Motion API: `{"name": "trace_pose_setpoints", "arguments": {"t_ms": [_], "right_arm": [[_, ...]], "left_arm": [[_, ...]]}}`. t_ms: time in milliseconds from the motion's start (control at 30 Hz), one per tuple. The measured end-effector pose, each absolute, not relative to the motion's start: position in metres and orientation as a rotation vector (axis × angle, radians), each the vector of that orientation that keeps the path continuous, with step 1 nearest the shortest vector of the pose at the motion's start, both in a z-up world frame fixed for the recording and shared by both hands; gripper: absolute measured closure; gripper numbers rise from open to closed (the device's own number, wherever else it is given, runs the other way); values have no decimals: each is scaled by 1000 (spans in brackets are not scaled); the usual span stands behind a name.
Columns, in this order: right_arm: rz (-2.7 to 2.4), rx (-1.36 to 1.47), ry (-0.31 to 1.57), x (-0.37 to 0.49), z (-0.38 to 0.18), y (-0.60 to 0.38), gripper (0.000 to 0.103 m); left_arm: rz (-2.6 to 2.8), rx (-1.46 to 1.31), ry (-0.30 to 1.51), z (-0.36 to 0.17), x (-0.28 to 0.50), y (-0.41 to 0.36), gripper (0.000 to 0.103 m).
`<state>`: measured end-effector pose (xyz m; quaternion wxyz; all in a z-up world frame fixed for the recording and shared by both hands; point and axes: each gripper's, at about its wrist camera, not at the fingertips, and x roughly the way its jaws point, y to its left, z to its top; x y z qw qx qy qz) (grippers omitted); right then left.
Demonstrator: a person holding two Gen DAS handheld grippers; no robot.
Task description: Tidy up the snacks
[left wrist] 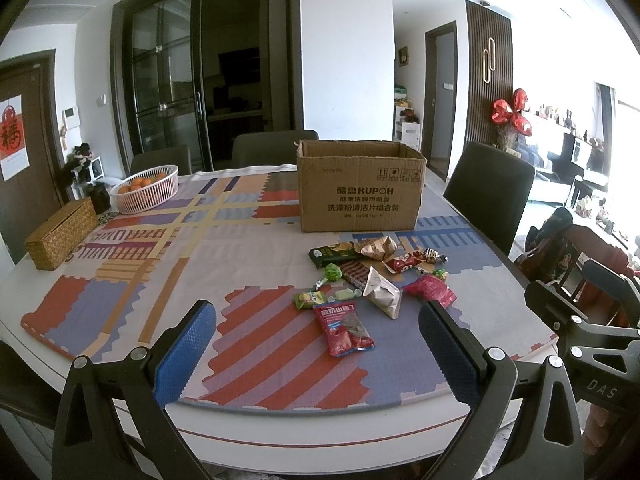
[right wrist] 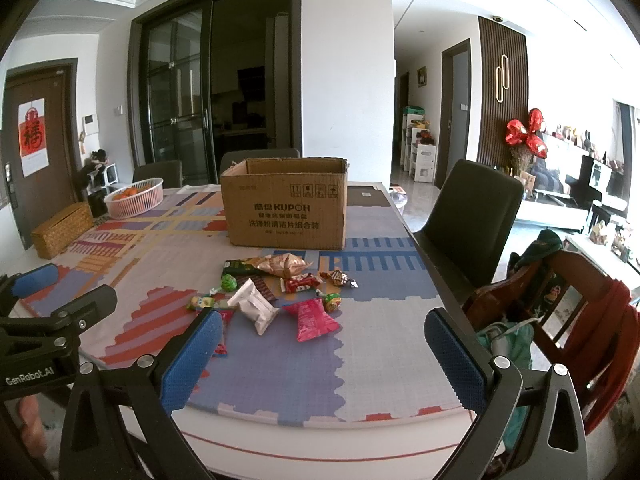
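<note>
A pile of several snack packets lies on the patterned table mat in front of an open cardboard box (left wrist: 360,190) (right wrist: 286,210). Nearest me is a red packet (left wrist: 344,330), with a silver-white pouch (left wrist: 382,292) (right wrist: 254,306), a pink packet (left wrist: 432,290) (right wrist: 312,320), a green bar (left wrist: 334,252) and a crinkled gold bag (right wrist: 286,265) behind. My left gripper (left wrist: 318,334) is open and empty above the table's near edge, short of the red packet. My right gripper (right wrist: 324,344) is open and empty, near the pink packet. Each gripper shows at the edge of the other's view.
A white basket of oranges (left wrist: 146,188) and a woven tissue box (left wrist: 60,234) stand at the table's far left. Dark chairs (right wrist: 472,216) stand around the table. A wooden high chair with red cloth (right wrist: 560,312) is close on the right.
</note>
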<state>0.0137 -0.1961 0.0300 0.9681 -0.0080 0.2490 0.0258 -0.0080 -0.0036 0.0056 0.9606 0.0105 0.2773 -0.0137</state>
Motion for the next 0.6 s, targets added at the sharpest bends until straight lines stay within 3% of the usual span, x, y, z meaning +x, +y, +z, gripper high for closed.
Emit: {"name": "trace_pose_setpoints", "arguments": {"t_ms": [600], "right_arm": [[53,-16,505,16,28,-197,1]], "left_arm": [[-29,23,566,5,-8,-4,0]]}}
